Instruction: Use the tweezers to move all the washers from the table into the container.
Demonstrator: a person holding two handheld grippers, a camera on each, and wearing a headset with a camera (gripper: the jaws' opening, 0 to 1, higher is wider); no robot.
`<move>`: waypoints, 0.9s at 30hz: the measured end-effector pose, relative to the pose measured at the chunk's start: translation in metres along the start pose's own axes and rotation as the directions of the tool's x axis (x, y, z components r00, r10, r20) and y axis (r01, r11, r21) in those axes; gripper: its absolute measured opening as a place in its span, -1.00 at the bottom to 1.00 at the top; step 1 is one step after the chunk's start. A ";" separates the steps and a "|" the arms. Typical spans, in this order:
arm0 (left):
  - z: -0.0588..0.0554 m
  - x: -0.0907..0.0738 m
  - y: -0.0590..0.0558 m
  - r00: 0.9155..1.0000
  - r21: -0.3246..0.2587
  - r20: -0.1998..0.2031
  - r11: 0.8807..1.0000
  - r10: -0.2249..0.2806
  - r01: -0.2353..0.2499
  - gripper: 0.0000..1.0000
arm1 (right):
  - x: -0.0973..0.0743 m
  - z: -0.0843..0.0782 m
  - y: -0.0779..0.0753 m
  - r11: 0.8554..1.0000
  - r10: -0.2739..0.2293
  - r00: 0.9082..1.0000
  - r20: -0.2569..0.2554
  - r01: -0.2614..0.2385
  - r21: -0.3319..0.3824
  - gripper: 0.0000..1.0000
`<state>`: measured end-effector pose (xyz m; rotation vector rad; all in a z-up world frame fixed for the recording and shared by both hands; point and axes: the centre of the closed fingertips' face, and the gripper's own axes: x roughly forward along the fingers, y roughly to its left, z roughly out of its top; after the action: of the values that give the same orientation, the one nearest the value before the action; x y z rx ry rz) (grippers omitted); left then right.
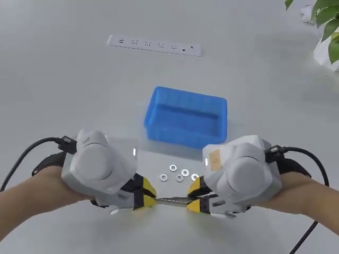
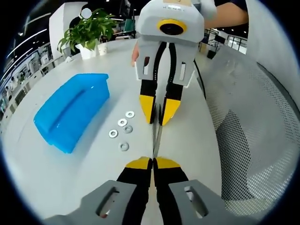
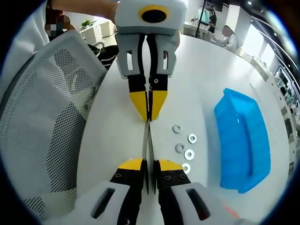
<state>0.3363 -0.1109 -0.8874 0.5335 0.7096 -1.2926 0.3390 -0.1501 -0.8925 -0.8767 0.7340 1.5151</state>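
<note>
My left gripper (image 1: 150,194) and right gripper (image 1: 190,197) face each other, jaws both clamped on the tweezers (image 1: 170,200), near the washers (image 1: 179,173).

The head camera looks forward and down from above the hands, close over the left gripper (image 1: 145,193) and right gripper (image 1: 195,196), with the table (image 1: 63,84) running away beyond them. Each gripper camera sits low behind its own jaws and faces the other gripper head-on, very near. All three views share the tweezers (image 1: 170,200) between the tips, the washers (image 1: 179,173) and the blue container (image 1: 185,116). These last two lie left of the left gripper's jaws and right of the right gripper's.
</note>
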 end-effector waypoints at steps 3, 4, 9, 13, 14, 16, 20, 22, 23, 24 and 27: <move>0.000 0.000 0.001 1.000 0.061 -0.030 0.998 0.005 -0.003 -0.89 | 0.000 0.000 0.000 1.000 -0.004 1.000 -0.001 0.004 -0.001 -0.78; 0.001 0.001 -0.001 0.999 0.040 -0.031 0.999 -0.006 0.007 -0.89 | 0.000 0.000 0.000 1.000 -0.005 1.000 -0.002 0.005 0.000 -0.78; 0.005 -0.004 -0.005 0.999 0.012 -0.033 0.999 -0.034 0.034 -0.90 | -0.001 0.000 0.000 1.000 -0.009 1.000 0.018 0.009 0.011 -0.79; 0.014 -0.012 -0.007 0.999 -0.007 -0.018 0.999 -0.051 0.050 -0.90 | -0.005 0.002 0.000 1.000 -0.008 0.999 0.033 0.007 0.019 -0.81; 0.017 -0.014 -0.007 0.999 0.001 -0.009 0.999 -0.047 0.047 -0.90 | -0.006 0.002 -0.001 1.000 -0.011 0.999 0.040 0.010 0.026 -0.81; 0.024 -0.019 -0.006 0.999 0.003 0.009 0.999 -0.044 0.044 -0.90 | -0.009 0.003 -0.002 0.999 -0.015 0.998 0.054 0.013 0.038 -0.83; 0.034 -0.023 -0.006 0.999 0.035 0.024 0.999 -0.038 0.037 -0.90 | -0.013 0.004 0.000 0.999 -0.023 0.997 0.070 0.021 0.031 -0.84; 0.040 -0.025 -0.007 0.999 0.053 0.029 0.998 -0.036 0.034 -0.90 | -0.014 0.004 0.000 0.999 -0.034 0.996 0.077 0.034 0.005 -0.85; 0.042 -0.026 -0.007 0.999 0.055 0.031 0.998 -0.036 0.035 -0.90 | -0.016 0.005 0.000 0.999 -0.044 0.995 0.084 0.045 -0.004 -0.85; 0.045 -0.028 -0.007 0.999 0.062 0.037 0.998 -0.033 0.031 -0.90 | -0.017 0.005 0.000 0.999 -0.051 0.994 0.091 0.052 -0.008 -0.85; 0.055 -0.033 -0.008 0.998 0.078 0.059 0.997 -0.033 0.029 -0.90 | -0.020 0.007 0.000 0.997 -0.074 0.988 0.135 0.074 0.008 -0.86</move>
<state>0.3341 -0.1296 -0.8260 0.5456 0.6225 -1.3636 0.3391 -0.1545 -0.8714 -0.7818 0.5984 1.4913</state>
